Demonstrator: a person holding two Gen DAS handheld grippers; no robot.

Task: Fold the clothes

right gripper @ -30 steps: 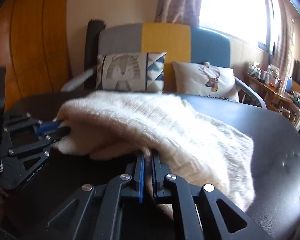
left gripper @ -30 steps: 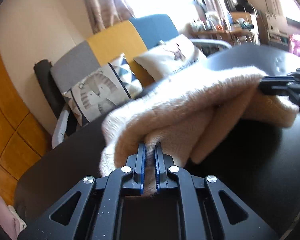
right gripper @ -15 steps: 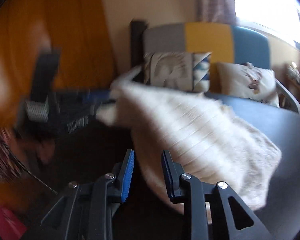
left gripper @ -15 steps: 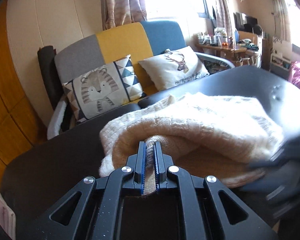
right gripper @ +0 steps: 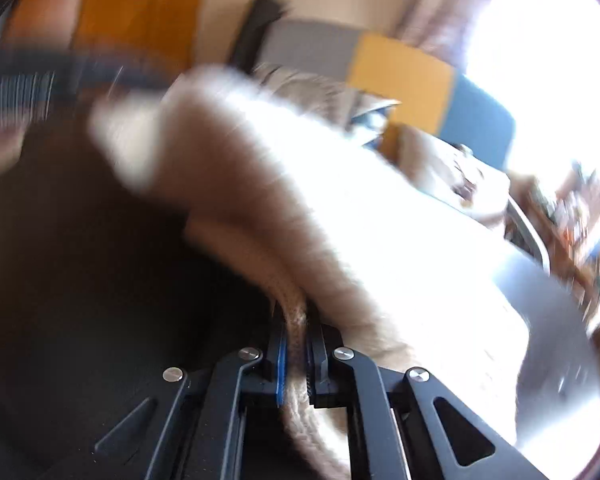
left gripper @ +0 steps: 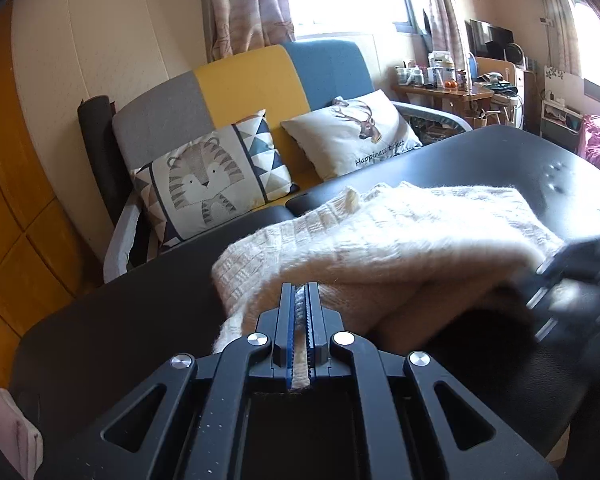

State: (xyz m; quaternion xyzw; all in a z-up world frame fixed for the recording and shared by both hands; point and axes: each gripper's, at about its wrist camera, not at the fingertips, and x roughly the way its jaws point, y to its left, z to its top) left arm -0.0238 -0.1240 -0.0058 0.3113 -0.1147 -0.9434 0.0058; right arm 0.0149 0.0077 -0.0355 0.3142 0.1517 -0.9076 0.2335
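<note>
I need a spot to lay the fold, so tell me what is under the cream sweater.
The black table lies under the sweater. The raised near edge shows only shadow beneath. Whatever the flat part covers is hidden.

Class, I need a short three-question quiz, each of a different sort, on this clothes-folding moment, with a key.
1. True or false: the left gripper is shut on the cream knit sweater.
2. The sweater lies on: A) the sofa B) the black table C) the floor.
3. Which animal is on the cushion with triangles?

Key: 1 true. 2 B. 3 a tiger.
</note>
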